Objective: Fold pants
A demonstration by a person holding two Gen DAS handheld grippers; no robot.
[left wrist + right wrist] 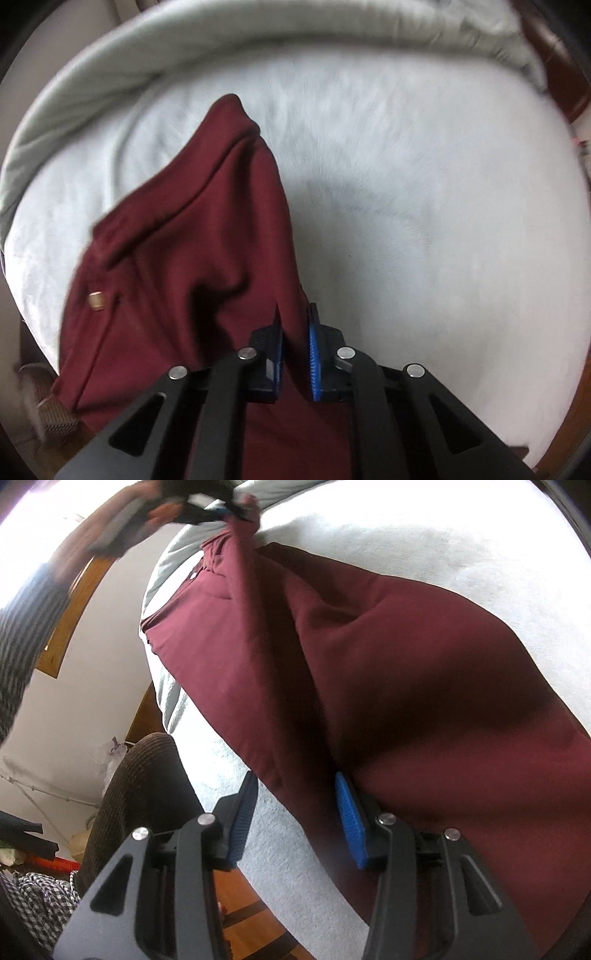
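Home bedroom — white bed (pixel 406 184), wooden frame (pixel 557 74)

left claw (pixel 295 332): pinched tight | right claw (pixel 297 812): fingers spread wide

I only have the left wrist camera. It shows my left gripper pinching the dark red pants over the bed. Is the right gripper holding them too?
Observer: No. The right gripper is open. The pants pass between its fingers, unclamped.
Operator: Which end does my left gripper hold?
Observer: In the right wrist view, the left gripper pinches the end near the button, raised off the bed.
Operator: Anything else near it?
Observer: A striped sleeve reaches up toward that gripper.
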